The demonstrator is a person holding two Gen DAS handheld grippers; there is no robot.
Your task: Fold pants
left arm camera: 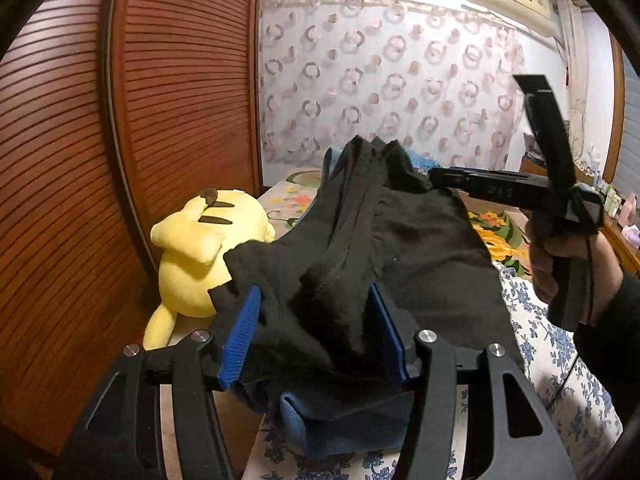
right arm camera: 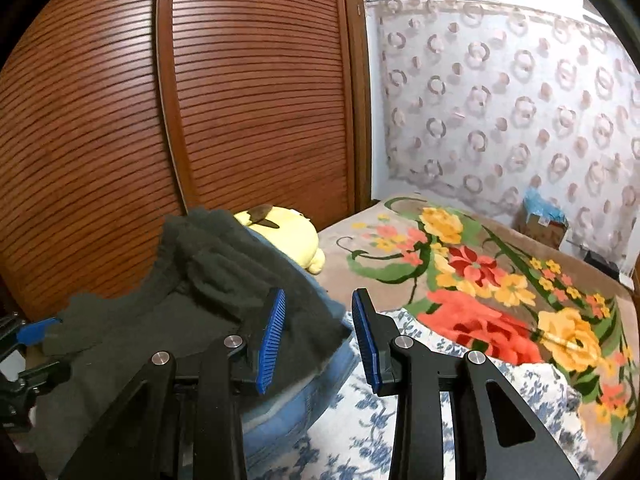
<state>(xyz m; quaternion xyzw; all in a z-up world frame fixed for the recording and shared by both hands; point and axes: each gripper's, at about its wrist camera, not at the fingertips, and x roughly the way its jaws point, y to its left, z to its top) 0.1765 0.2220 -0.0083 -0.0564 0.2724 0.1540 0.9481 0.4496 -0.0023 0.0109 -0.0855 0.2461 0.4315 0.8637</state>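
The pants (left arm camera: 400,240) are dark, with a black fleecy inside and a blue denim outside, bunched up above the bed. My left gripper (left arm camera: 316,332) has its blue pads wide apart with a thick fold of the pants between them. In the left wrist view my right gripper (left arm camera: 436,178) comes in from the right, its tip at the pants' raised edge. In the right wrist view my right gripper (right arm camera: 318,340) is open with nothing between its pads; the pants (right arm camera: 192,288) lie just left of it, over the left pad's outer side.
A yellow plush toy (left arm camera: 200,248) lies on the bed by the brown slatted wardrobe (left arm camera: 160,100). A floral blanket (right arm camera: 500,280) covers the far bed and a blue-flowered sheet (right arm camera: 400,420) the near part. A cardboard box (right arm camera: 544,220) stands by the patterned curtain.
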